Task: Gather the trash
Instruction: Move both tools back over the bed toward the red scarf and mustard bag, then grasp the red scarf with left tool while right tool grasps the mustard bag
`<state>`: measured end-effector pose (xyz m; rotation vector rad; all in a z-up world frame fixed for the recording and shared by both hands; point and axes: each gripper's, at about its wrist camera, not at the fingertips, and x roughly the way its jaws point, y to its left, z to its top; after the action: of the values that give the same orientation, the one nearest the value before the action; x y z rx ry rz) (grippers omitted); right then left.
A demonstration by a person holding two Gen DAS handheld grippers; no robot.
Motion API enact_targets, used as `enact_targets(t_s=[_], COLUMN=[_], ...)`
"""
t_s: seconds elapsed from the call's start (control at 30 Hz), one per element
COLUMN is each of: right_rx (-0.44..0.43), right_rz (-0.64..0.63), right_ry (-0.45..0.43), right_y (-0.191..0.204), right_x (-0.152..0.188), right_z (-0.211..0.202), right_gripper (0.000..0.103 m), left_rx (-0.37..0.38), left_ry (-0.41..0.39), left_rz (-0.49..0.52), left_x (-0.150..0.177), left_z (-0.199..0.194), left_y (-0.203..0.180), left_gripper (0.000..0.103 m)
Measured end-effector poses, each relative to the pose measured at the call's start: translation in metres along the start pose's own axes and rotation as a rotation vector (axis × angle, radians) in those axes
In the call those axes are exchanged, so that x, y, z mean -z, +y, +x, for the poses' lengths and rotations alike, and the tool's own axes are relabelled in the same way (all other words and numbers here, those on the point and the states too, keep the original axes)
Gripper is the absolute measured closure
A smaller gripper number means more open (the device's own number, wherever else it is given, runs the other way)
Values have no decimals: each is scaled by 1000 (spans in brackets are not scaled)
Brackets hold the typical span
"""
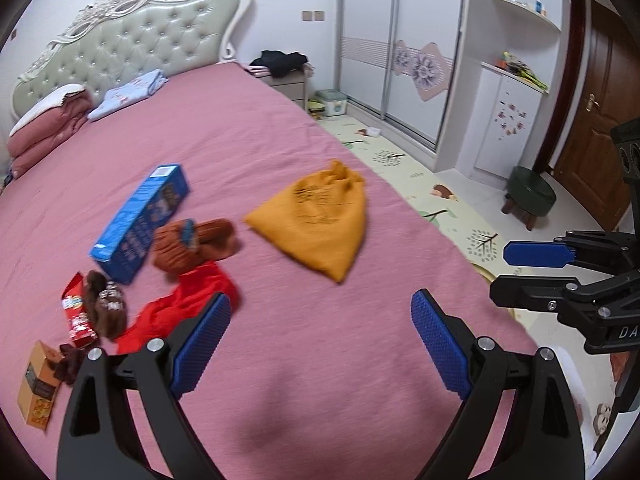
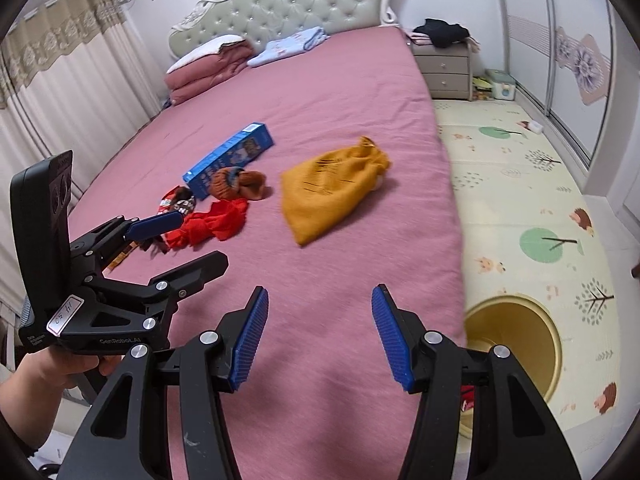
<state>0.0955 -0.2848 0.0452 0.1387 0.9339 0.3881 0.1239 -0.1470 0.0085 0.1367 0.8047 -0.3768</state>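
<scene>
Both tongs stand spread with nothing between their blue pads: the left gripper and the right gripper hang over the pink bed. Beside the bed, a yellow bin sits on the floor mat. Farther up the bedspread lie a red wrapper, a small orange box, red cloth, a mustard pouch and a blue box.

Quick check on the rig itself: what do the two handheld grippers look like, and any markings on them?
Both grippers, left and right, are black angular frames with silver pivot bolts and ribbed blue finger pads. In the right wrist view, the left one shows white "GenRobot.AI" lettering and a handwritten white label.
</scene>
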Motion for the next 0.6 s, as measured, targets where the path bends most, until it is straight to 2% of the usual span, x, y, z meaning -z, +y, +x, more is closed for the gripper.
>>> enact_targets(t_s=[0.13,0.4,0.6], right_rx=[9,-2,-5], right_rz=[-11,14,58], right_ry=[4,26,47], right_y=[13,20,13], right_x=[-8,-21,-30], right_z=[14,44,65], right_gripper=[48,36,34], left_rx=[-34,-104,-91], left_ry=[-1,33,86], left_rz=[-13,-30,8], left_x=[4,9,12], left_z=[0,14,37], left_y=[27,85,107], left_gripper=[12,12,12])
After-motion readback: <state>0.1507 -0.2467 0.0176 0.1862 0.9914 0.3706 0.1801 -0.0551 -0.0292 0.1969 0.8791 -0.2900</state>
